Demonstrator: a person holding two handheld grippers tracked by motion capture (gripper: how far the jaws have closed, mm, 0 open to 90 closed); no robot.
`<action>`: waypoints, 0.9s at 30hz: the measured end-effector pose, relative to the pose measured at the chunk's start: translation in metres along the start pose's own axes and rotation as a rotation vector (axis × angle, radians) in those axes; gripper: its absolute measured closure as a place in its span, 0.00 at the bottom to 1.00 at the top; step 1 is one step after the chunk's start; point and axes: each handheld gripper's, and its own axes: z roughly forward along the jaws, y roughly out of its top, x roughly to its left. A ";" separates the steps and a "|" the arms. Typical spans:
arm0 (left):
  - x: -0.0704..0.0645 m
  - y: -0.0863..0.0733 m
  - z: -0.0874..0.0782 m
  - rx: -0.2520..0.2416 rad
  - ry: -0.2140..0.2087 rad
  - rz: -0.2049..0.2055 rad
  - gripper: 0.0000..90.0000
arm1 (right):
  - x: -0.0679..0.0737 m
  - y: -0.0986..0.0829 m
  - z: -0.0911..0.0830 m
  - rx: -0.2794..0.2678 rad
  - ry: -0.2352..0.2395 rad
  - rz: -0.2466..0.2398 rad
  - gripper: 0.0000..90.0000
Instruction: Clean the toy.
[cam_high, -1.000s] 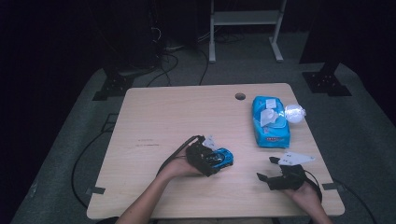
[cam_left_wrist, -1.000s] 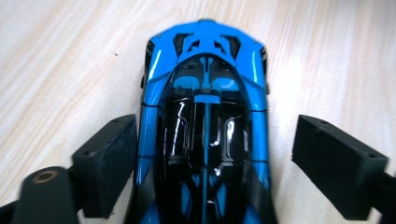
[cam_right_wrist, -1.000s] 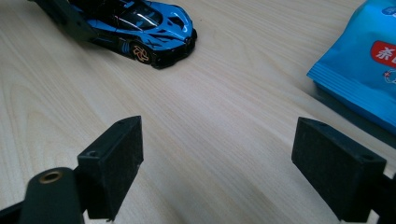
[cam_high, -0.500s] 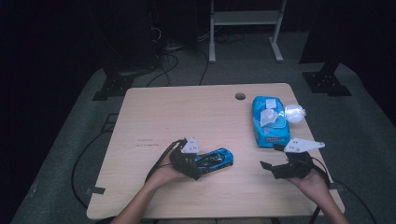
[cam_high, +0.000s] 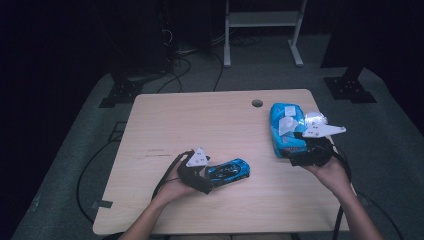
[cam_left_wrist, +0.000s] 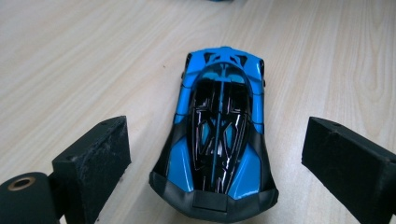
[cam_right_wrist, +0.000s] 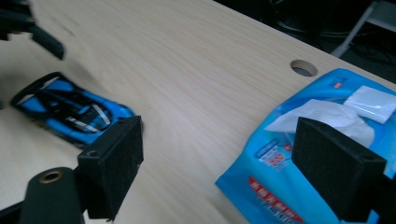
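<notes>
A blue and black toy car (cam_high: 228, 171) lies on the wooden table (cam_high: 200, 120), front of middle. My left gripper (cam_high: 206, 179) sits just behind the car's rear, open. In the left gripper view the car (cam_left_wrist: 217, 135) lies between the two black pads (cam_left_wrist: 100, 154), with a gap on each side. My right gripper (cam_high: 299, 154) is open at the near end of a blue wet-wipes pack (cam_high: 285, 127). In the right gripper view the pack (cam_right_wrist: 275, 186), with a white wipe (cam_right_wrist: 317, 116) sticking out, lies between and beyond the jaws, and the car (cam_right_wrist: 70, 112) is at the left.
A round cable hole (cam_high: 257, 103) is in the table near the far edge. A crumpled clear wrapper (cam_high: 315, 118) lies by the pack's right side. Beyond the table are cables on the floor and a white stand (cam_high: 260, 30).
My right gripper has moved away from the front edge up to the wipes pack. My left gripper has drawn back slightly to the left of the car, which has stayed put.
</notes>
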 end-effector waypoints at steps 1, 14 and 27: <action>0.000 0.000 0.000 -0.005 0.002 -0.004 0.08 | 0.000 0.000 0.000 0.000 0.000 0.000 0.18; 0.001 -0.001 0.006 0.002 -0.011 0.011 0.08 | -0.016 0.017 0.043 0.059 -0.076 0.017 0.18; 0.007 -0.003 0.002 -0.013 0.017 0.003 0.08 | -0.053 0.030 0.058 0.074 -0.199 0.068 0.25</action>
